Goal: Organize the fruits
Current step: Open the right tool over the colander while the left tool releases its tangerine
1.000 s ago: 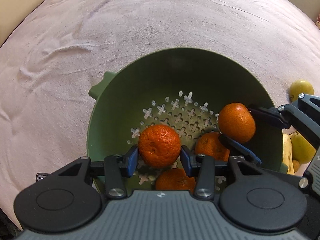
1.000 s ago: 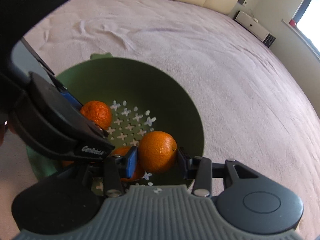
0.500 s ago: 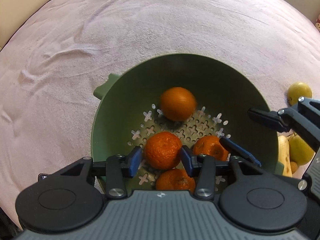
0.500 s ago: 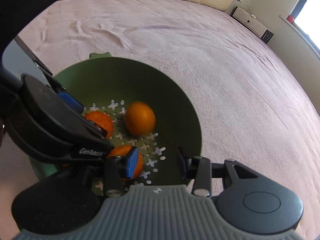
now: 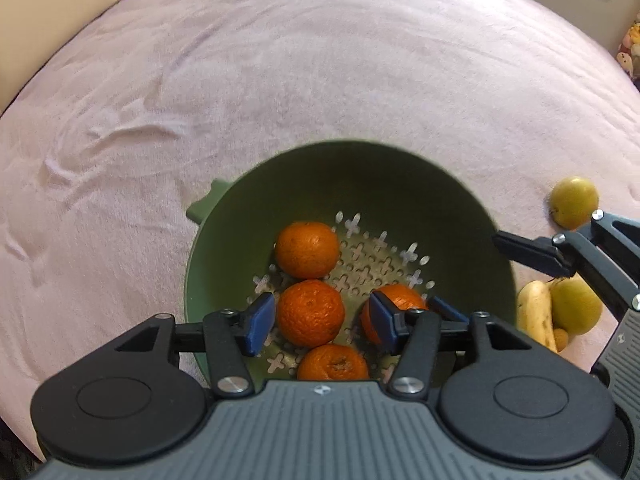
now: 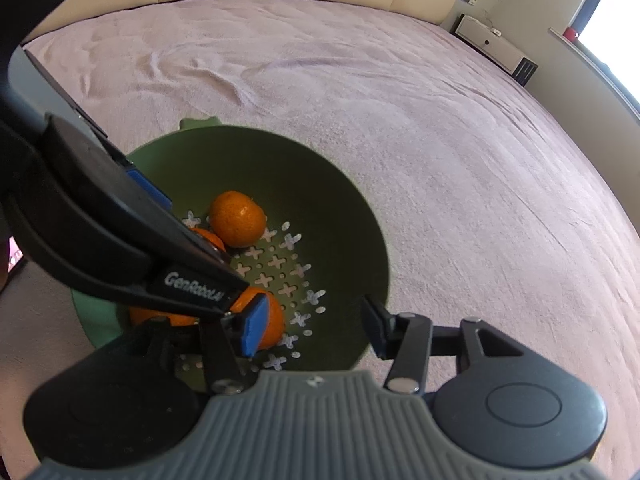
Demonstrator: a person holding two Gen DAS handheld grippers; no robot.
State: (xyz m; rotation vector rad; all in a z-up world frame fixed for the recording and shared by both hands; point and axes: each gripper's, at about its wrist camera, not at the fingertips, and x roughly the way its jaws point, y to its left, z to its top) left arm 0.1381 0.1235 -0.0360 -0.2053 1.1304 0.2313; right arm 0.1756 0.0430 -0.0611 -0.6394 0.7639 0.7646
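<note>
A rumpled pale-pink plush cloth (image 5: 280, 80) covers the whole surface. On it, toward the left, sits the round dark-green plastic colander (image 5: 400, 184) with cross-shaped holes in its floor and a small tab handle on its left rim. Four round orange mandarins lie inside – the far mandarin (image 5: 307, 249) loose on the perforated floor, the middle mandarin (image 5: 310, 313) just in front of it, the near mandarin (image 5: 333, 362) at the bottom edge of the bowl, and the right-hand mandarin (image 5: 396, 304) partly hidden behind a blue pad.

The left gripper (image 5: 320, 322) hangs over the bowl; its jaws have just been opening, and the middle mandarin sits between the blue pads with a gap on each side, so nothing is gripped. The right gripper (image 6: 312, 326) reaches in over the colander's right rim – its jaws have also just been opening, they stand apart, and nothing lies between them.

Right of the colander, on the cloth, lie a round yellow-green fruit (image 5: 574, 201), a pale yellow banana (image 5: 538, 316) and a second yellow-green fruit (image 5: 576, 307) touching it.
</note>
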